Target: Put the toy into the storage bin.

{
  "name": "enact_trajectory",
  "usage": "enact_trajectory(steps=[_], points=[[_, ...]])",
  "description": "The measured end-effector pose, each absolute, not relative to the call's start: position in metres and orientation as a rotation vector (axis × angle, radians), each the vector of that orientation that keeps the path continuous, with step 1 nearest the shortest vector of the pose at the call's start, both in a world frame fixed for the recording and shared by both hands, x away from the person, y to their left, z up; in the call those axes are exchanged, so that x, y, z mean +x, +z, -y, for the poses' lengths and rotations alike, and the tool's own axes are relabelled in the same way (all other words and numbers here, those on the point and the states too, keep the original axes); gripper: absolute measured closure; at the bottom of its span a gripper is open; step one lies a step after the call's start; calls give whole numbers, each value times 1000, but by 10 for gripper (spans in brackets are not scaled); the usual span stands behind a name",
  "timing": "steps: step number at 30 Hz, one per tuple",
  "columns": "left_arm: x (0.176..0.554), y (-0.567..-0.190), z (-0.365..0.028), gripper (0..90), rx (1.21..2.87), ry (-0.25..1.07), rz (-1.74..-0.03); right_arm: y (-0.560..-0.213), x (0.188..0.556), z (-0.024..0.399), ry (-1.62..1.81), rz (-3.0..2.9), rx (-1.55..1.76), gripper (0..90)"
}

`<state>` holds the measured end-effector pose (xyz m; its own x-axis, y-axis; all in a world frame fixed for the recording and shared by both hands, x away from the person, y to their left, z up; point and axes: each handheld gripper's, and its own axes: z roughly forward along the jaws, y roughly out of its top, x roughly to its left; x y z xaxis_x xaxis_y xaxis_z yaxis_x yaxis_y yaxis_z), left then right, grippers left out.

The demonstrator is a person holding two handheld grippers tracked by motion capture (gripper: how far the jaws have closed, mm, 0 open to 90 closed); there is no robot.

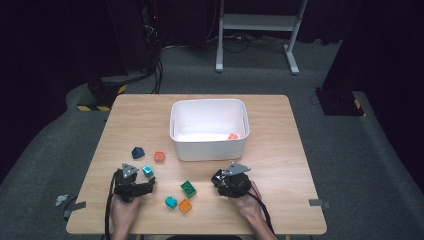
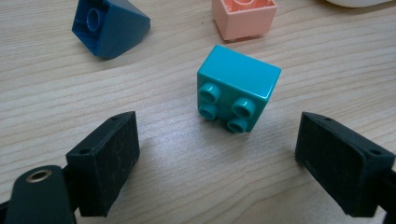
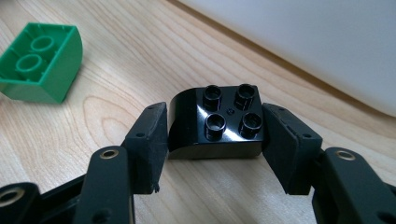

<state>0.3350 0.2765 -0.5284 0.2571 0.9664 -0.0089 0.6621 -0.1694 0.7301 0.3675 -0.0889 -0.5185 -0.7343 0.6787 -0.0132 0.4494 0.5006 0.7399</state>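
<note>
While the right tool clamps a black brick between its pads on the surface, the left tool stands wide, a teal brick lying just ahead of its jaws, untouched.

High view overlooks the table; 2 gripper views sit close above it.

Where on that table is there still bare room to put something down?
The table is bare along its right side, past the white bin, and along the far edge behind it. The far left corner is free too. It is crowded at the near left, where the green brick and other bricks lie between the two tools.
</note>
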Motion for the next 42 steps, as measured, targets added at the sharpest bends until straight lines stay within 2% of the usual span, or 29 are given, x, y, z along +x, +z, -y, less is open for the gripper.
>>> enact_trajectory(steps=[27, 42], points=[[335, -528, -277, 137, 1915, 631, -1474, -484, 358, 119, 1174, -2346, 985, 433], [335, -528, -277, 137, 1911, 630, -1475, -434, 360, 136, 1234, -2305, 978, 433]])
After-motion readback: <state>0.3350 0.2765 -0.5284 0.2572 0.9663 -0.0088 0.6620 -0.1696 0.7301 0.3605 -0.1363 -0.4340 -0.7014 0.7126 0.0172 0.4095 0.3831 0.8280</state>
